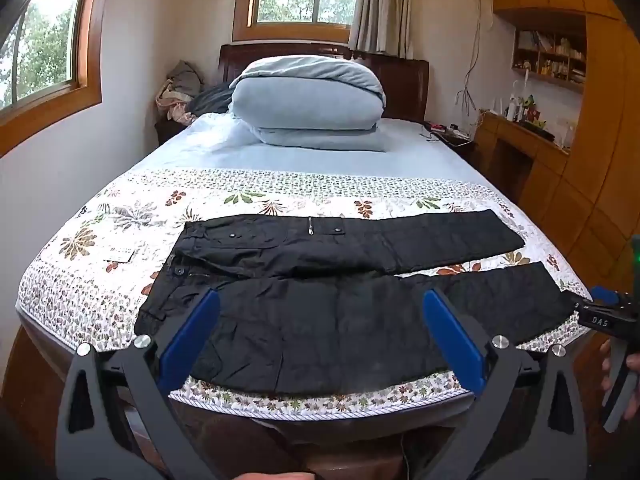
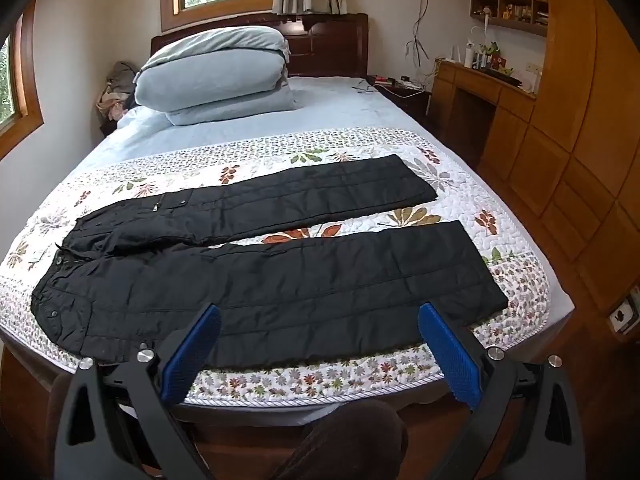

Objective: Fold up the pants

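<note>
Black pants (image 1: 332,280) lie spread flat across the foot of the bed, waist to the left, both legs running right with a strip of quilt between them. In the right wrist view the same pants (image 2: 280,272) show their near leg closest to me. My left gripper (image 1: 320,300) hovers open above the near leg, near the waist half, nothing between its blue pads. My right gripper (image 2: 318,316) stands open above the near leg's lower half, also empty. The right gripper's body (image 1: 608,320) shows at the right edge of the left wrist view, held by a hand.
A floral quilt (image 1: 120,216) covers the bed's near half, over a pale blue sheet. A folded blue duvet (image 1: 312,104) is stacked by the dark headboard. Wooden cabinets and a desk (image 2: 500,112) line the right side. The bed's wooden footboard (image 1: 340,432) is just below the grippers.
</note>
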